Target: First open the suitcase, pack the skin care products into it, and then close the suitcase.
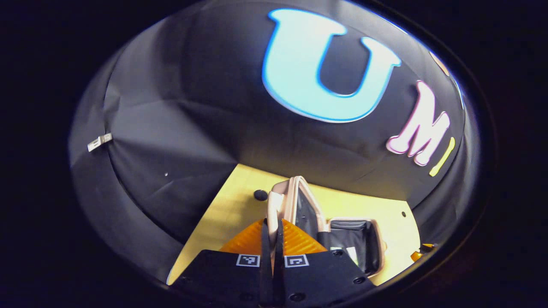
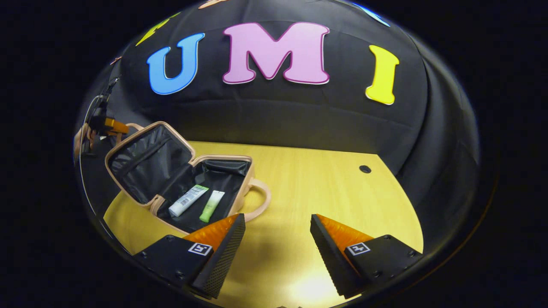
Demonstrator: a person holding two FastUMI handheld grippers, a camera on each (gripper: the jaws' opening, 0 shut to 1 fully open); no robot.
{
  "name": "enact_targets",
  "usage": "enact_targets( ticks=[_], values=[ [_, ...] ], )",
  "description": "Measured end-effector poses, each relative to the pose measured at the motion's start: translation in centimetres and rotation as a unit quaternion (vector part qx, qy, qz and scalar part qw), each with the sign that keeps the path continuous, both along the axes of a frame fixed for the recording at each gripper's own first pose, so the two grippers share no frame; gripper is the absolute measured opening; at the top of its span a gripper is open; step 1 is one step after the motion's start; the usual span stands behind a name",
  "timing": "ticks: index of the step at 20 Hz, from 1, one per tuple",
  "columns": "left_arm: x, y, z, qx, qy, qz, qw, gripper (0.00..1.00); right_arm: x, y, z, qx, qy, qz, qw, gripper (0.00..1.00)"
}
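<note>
The desk (image 2: 325, 188) looks like pale wood with a smooth, faintly shiny top. The suitcase (image 2: 257, 201) has a smooth peach shell and a glossy black cloth lining. Both tubes (image 2: 188, 200) look like smooth plastic. The finger pads (image 2: 222, 252) are ribbed.

A small beige suitcase (image 2: 250, 201) with black lining lies open on the table, lid tilted up; a white tube (image 2: 187, 200) and a green tube (image 2: 212, 206) rest side by side inside.

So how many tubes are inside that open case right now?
2. A white tube and a green tube lie side by side on the dark lining of the suitcase, white one nearer the raised lid. More could be hidden by the near wall.
</note>
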State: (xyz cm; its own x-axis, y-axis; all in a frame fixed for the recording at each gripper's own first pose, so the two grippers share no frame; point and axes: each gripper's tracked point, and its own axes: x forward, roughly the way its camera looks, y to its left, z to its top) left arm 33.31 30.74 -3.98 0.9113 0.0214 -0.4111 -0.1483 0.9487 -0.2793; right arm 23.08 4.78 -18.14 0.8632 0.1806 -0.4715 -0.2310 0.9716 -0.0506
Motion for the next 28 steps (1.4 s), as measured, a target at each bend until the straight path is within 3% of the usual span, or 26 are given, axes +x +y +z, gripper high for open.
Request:
enact_targets(
  ticks=[5, 8, 12, 19, 23, 26, 27, 28],
  values=[
    [-0.8, -11.4, 5.0, 0.003, -0.034, -0.045, 0.998, 0.06, 0.2, -4.4, 1.8, 0.012, -0.007, -0.004, 1.0, 0.98],
    [-0.5, -21.1, 6.2, -0.019, -0.039, -0.086, 0.995, 0.06, 0.0, -6.4, 2.4, 0.03, -0.002, -0.004, 1.0, 0.97],
    [0.5, -33.7, 0.9, -0.066, -0.005, -0.127, 0.99, 0.07, -0.3, -9.6, 3.6, 0.05, -0.002, -0.005, 0.999, 0.97],
    [4.0, -40.4, -11.1, -0.055, 0.076, -0.138, 0.986, 0.06, -1.4, -12.9, 5.1, 0.069, -0.001, -0.007, 0.998, 0.98],
    [4.5, -42.0, -12.3, -0.019, 0.107, -0.145, 0.983, 0.11, -2.3, -14.5, 6.3, 0.063, -0.011, -0.023, 0.998, 0.98],
    [4.1, -41.9, -10.7, -0.005, 0.083, -0.148, 0.986, 0.29, -2.8, -15.7, 7.5, 0.06, -0.024, -0.047, 0.997, 0.97],
    [3.6, -42.5, -10.0, -0.004, 0.069, -0.155, 0.985, 0.46, -3.2, -15.9, 8.1, 0.058, -0.028, -0.053, 0.996, 0.97],
    [3.3, -42.6, -9.0, 0.003, 0.05, -0.156, 0.987, 0.74, -3.7, -15.9, 8.9, 0.058, -0.036, -0.057, 0.996, 0.97]
  ],
)
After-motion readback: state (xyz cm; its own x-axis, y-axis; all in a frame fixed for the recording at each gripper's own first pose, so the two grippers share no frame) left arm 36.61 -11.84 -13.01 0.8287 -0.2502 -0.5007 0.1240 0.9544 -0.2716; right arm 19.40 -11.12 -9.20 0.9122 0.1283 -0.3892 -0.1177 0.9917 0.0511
